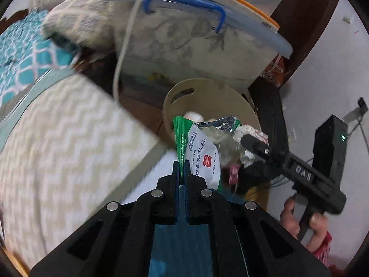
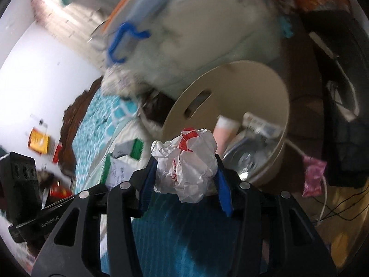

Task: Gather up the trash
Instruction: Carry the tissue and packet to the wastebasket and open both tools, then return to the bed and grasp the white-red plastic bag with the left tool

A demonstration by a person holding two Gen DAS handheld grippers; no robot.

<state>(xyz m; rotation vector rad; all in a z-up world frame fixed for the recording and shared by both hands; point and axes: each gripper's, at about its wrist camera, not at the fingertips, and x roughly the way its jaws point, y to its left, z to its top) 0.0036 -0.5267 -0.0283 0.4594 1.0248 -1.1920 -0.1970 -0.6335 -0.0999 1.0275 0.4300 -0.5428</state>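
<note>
- The beige waste bin is the goal for both loads. In the right wrist view its open mouth fills the middle right of the frame, just beyond and to the right of the right gripper; in the left wrist view the waste bin sits at centre, straight ahead of the left gripper.
- The left gripper is pressed together, pinching the edge of a green-and-white wrapper. The wrapper's long axis runs up the frame from the fingertips, and its top end overlaps the near rim of the bin.
- The right gripper stands partly spread around a crumpled white-and-red paper ball. The ball sits between the blue pads; whether they press it firmly I cannot tell.
- In the left wrist view the right gripper reaches in from the lower right, its tip over the bin mouth, so the right hand looks nearer to a drop.
- The bin already holds a foil packet and other litter, yet its mouth is wide.
- Room is tight: the bed crowds the left of the bin, a blue-handled storage box stands close behind it, and dark objects close the right.
</note>
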